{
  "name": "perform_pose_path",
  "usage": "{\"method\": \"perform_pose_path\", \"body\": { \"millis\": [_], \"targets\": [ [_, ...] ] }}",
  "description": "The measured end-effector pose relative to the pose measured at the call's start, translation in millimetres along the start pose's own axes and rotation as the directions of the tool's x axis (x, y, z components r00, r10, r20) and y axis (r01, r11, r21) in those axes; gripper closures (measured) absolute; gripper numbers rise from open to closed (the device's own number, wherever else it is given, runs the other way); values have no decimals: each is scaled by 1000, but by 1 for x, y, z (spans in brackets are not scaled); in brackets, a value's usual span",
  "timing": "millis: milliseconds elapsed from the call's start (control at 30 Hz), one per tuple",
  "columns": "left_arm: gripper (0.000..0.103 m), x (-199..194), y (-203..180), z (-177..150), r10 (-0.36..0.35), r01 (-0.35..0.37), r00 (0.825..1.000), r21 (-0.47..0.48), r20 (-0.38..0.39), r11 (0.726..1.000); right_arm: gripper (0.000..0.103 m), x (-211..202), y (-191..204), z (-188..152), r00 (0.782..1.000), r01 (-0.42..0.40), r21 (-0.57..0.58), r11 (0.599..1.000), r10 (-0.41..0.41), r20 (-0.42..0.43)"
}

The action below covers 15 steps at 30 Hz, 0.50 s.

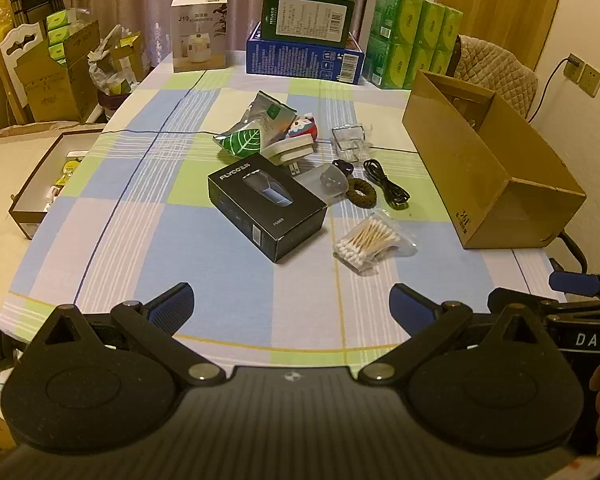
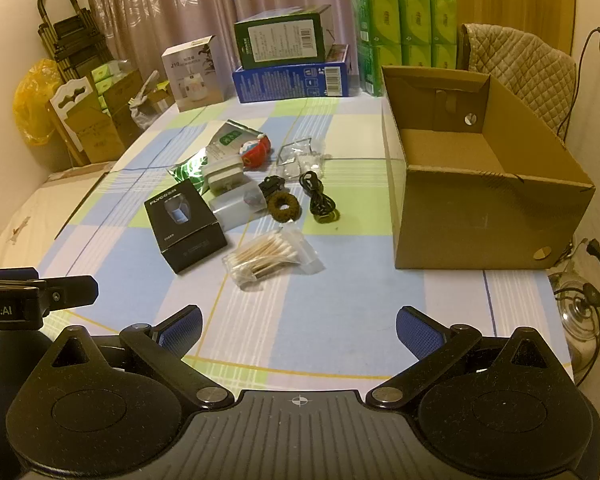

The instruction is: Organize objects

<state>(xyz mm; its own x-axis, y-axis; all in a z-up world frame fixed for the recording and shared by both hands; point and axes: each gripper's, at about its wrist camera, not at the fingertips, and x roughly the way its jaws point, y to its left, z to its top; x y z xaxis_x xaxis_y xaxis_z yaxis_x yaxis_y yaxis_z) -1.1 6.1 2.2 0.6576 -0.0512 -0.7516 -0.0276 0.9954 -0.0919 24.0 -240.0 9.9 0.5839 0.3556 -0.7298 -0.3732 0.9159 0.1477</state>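
Loose items lie mid-table on a checked cloth: a black shaver box (image 1: pixel 266 206) (image 2: pixel 186 228), a bag of cotton swabs (image 1: pixel 370 242) (image 2: pixel 270 258), a brown hair tie (image 1: pixel 361 191) (image 2: pixel 283 206), a black cable (image 1: pixel 388 184) (image 2: pixel 320 200), a leaf-print pouch (image 1: pixel 242 142), a red figure (image 2: pixel 256 152) and a clear plastic case (image 1: pixel 349 140). An open cardboard box (image 1: pixel 488 172) (image 2: pixel 484 184) stands empty at the right. My left gripper (image 1: pixel 291 308) and right gripper (image 2: pixel 298 330) hover open over the near table edge, holding nothing.
Stacked boxes (image 1: pixel 306 40) and green tissue packs (image 1: pixel 412 40) line the far edge, with a white product box (image 1: pixel 198 34) to their left. A quilted chair (image 2: pixel 516 76) stands behind the cardboard box. A small open box (image 1: pixel 46 188) lies on a surface beside the table, left.
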Motion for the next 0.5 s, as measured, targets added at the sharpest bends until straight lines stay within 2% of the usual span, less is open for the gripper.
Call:
{"method": "perform_pose_path", "body": {
  "millis": [500],
  "targets": [
    [1, 0, 4, 1, -5, 5, 1000, -13, -2, 1000, 2, 2, -1, -1, 1000, -4, -8, 1000, 4, -3]
  ]
}}
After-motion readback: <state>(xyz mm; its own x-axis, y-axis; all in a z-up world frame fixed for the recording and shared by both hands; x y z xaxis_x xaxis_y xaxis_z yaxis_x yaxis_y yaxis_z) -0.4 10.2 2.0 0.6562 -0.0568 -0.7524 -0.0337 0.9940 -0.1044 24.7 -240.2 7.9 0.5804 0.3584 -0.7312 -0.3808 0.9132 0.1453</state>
